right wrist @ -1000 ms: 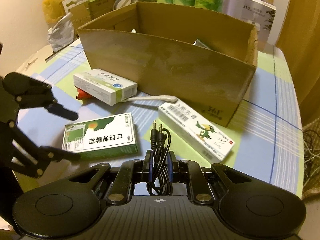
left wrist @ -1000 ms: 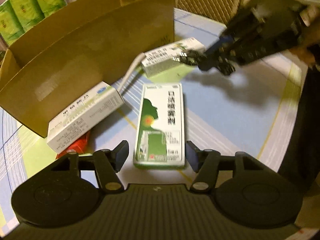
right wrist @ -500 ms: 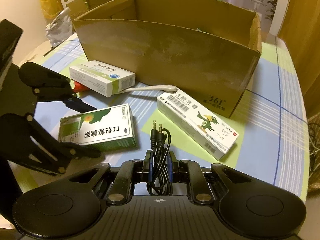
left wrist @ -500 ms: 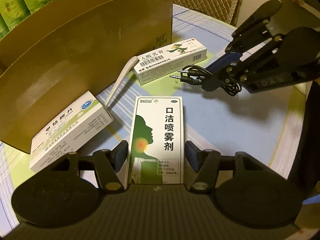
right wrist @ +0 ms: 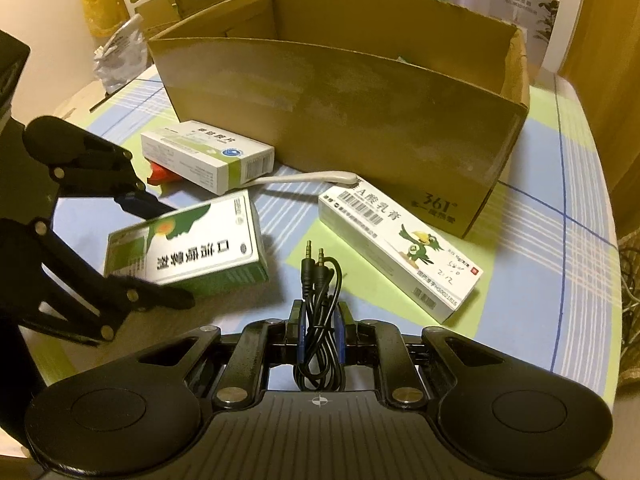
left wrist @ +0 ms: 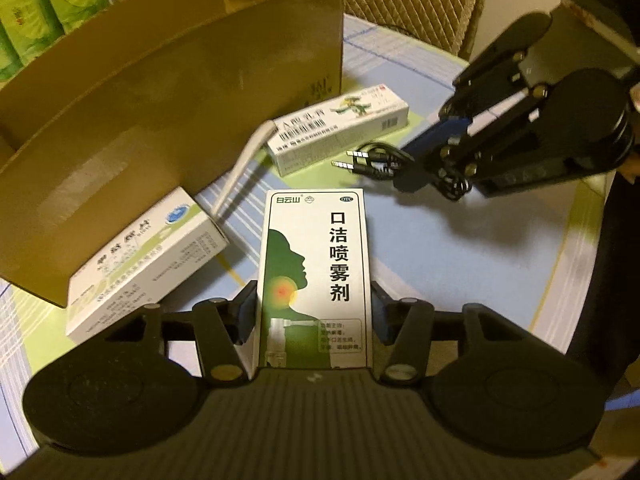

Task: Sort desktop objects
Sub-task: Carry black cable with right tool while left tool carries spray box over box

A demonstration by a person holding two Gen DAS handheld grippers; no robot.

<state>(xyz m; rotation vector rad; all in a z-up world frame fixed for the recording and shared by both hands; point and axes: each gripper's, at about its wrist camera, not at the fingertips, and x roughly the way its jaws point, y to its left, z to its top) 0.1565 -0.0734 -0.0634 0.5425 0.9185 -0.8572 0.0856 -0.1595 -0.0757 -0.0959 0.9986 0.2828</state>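
A green-and-white spray box (left wrist: 316,248) lies lengthwise between the fingers of my left gripper (left wrist: 314,300), whose jaws are closing, with both pads against the box's long sides. In the right wrist view the same box (right wrist: 188,248) sits tilted in the left gripper (right wrist: 172,256), its far end raised. My right gripper (right wrist: 319,316) is shut on a coiled black audio cable (right wrist: 320,280), its two plugs sticking forward. That gripper (left wrist: 404,176) hovers to the right of the spray box. An open cardboard box (right wrist: 340,120) stands behind everything.
A long white box with a bird picture (right wrist: 400,248) lies against the cardboard box's corner. A white-and-green box (right wrist: 208,156) rests on something red (right wrist: 160,174). A white curved stick (right wrist: 304,178) lies between them. The table's edge (left wrist: 580,260) curves at the right.
The left gripper slid forward around the spray box and its jaws narrowed onto it. The box has tilted up. The right gripper and its cable stayed put.
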